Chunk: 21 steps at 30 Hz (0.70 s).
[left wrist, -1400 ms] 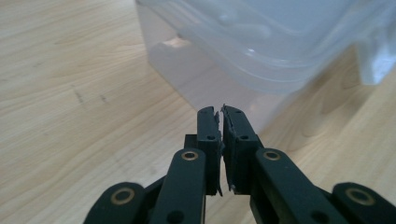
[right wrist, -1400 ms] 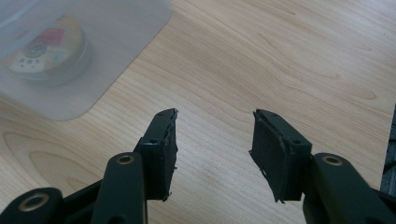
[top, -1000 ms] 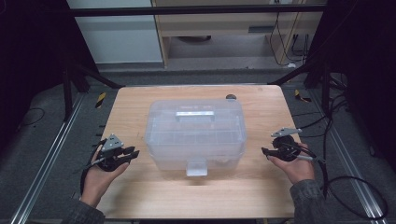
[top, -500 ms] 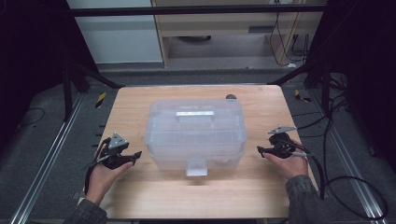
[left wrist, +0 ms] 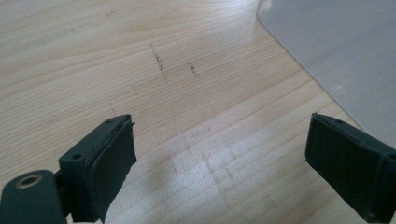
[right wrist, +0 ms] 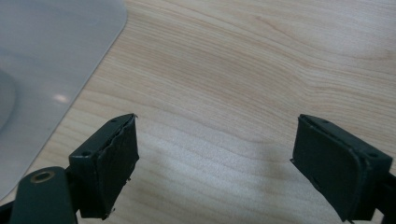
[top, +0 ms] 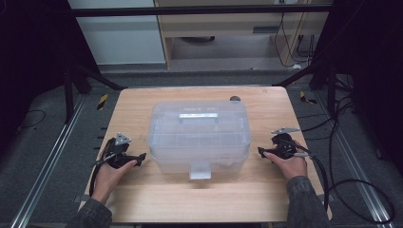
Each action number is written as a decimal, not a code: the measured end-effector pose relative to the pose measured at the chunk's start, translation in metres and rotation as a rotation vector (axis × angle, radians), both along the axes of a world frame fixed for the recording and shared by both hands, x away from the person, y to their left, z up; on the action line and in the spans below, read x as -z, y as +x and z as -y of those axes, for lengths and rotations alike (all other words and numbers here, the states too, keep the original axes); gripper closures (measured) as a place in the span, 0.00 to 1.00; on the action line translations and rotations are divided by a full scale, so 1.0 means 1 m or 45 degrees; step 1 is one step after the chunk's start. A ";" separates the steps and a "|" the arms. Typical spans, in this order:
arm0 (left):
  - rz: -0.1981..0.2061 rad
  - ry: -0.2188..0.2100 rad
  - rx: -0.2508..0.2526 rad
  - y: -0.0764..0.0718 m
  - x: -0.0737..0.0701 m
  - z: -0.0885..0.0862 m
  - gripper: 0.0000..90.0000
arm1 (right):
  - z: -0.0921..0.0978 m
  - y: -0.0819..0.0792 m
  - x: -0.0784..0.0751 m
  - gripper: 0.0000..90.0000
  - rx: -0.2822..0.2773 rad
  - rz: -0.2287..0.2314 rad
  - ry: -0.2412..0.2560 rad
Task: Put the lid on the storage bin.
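a big see-through plastic box (top: 198, 135) sits in the middle of the wooden table (top: 266, 194), a bit closer to the far edge. it looks cloudy white, with round corners. its lid is on, and a flat handle (top: 198, 116) lies on top. a small clasp (top: 199, 171) hangs on the side facing the near edge. inside there seem to be little walls, but it is too foggy to be sure.

the left gripper (top: 138, 158) rests on the table just beside the box's left side, not touching it. its jaws are spread wide with nothing between them. the right gripper (top: 262, 152) sits near the box's right side, also apart from it, jaws spread wide and empty. a small dark round thing (top: 234, 99) lies by the far edge.
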<state>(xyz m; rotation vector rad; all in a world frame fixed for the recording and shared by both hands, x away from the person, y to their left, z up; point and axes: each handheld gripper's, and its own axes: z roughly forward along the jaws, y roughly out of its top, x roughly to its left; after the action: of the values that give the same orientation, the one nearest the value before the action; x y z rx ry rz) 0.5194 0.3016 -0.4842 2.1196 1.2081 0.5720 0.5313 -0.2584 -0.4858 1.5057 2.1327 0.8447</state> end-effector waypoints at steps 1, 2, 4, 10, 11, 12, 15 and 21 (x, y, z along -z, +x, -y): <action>-0.002 -0.002 -0.002 0.001 0.001 0.000 0.08 | 0.000 0.001 0.001 0.16 0.014 -0.001 0.008; -0.003 -0.005 -0.002 0.002 0.002 0.000 0.07 | 0.001 0.002 0.002 0.16 0.021 0.005 0.009; -0.005 -0.016 -0.011 0.005 0.004 -0.001 0.07 | 0.001 0.004 0.003 0.15 0.035 0.007 0.022; -0.017 0.002 -0.036 0.013 0.012 -0.003 0.06 | 0.004 0.010 0.011 0.14 0.074 0.007 0.028; -0.025 0.004 -0.038 0.014 0.013 -0.003 0.06 | 0.005 0.011 0.013 0.14 0.076 0.006 0.022; -0.037 0.010 -0.035 0.015 0.014 -0.003 0.06 | 0.004 0.011 0.014 0.14 0.084 0.000 0.024; -0.048 -0.009 -0.042 0.017 0.018 -0.004 0.04 | 0.004 0.013 0.017 0.13 0.095 0.016 0.004; -0.029 -0.038 -0.038 0.021 0.021 -0.006 0.00 | 0.001 0.014 0.021 0.08 0.114 0.051 -0.016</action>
<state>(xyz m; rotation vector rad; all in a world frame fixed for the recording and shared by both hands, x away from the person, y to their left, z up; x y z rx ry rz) 0.5402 0.3078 -0.5056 2.0920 1.2551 0.5406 0.5457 -0.2590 -0.5066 1.5523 2.0221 0.8217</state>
